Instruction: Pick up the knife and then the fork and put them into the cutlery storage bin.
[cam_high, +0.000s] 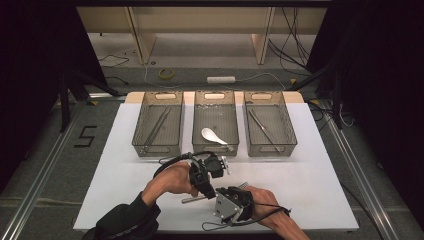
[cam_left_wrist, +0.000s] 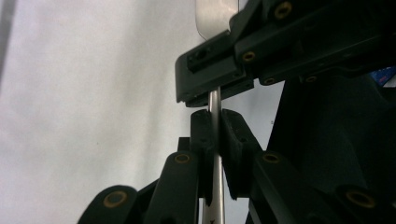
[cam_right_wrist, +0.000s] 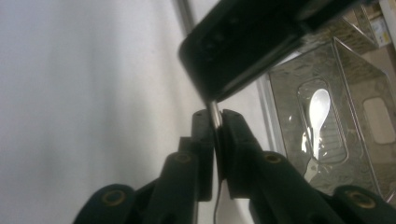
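White counter, matte; three clear plastic bins at the far edge, the middle one holding a white spoon. Metal utensil, slim polished handle, long axis running between the hands. Left gripper and right gripper: fingers of both clamped on that handle, above the counter's near edge.

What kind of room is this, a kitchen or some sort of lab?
Probably a lab or recording studio, not a kitchen: black curtains, loose cables on the floor, and a white table with three cutlery bins.
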